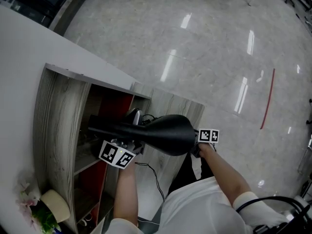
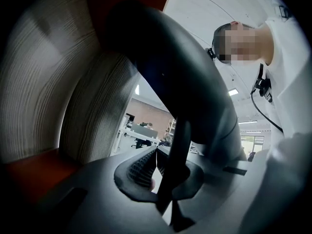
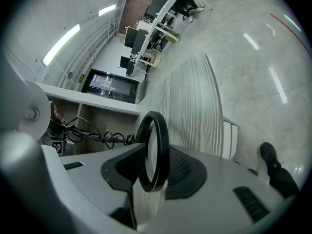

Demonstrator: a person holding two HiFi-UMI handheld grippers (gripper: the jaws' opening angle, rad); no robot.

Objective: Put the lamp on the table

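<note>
**Lamp (image 1: 165, 130) held between two grippers at shelf front**

Black and dome-shaded, the lamp lies crosswise in the air in front of the wood-grain shelf unit (image 1: 53, 121) with red back panels. The unit stands under the white table (image 1: 29, 48), and the lamp is off the table top. A thin cable (image 1: 157, 179) trails down from the lamp towards the person's white shirt.

The person's left forearm (image 1: 127, 194) reaches straight ahead from below. The left gripper (image 2: 163, 169) is held level, its marker cube (image 1: 117, 155) just under the shade's near edge. In the left gripper view its jaws are pinched tight on the lamp's thin black stem (image 2: 179, 140), and the shade arches overhead.

The right forearm (image 1: 226, 172) stretches out from a white sleeve to the shade's right end, where a second marker cube (image 1: 208, 136) shows. In the right gripper view the right gripper (image 3: 155, 165) tips slightly down. Its jaws stand moderately apart with an upright black ring (image 3: 164, 147) between them. The ring's rim lies close by the ribbed pad, and no squeeze on it can be made out.

Pink flowers (image 1: 29, 204) stand at the table's near corner, and polished grey floor (image 1: 195, 48) spreads beyond.
</note>
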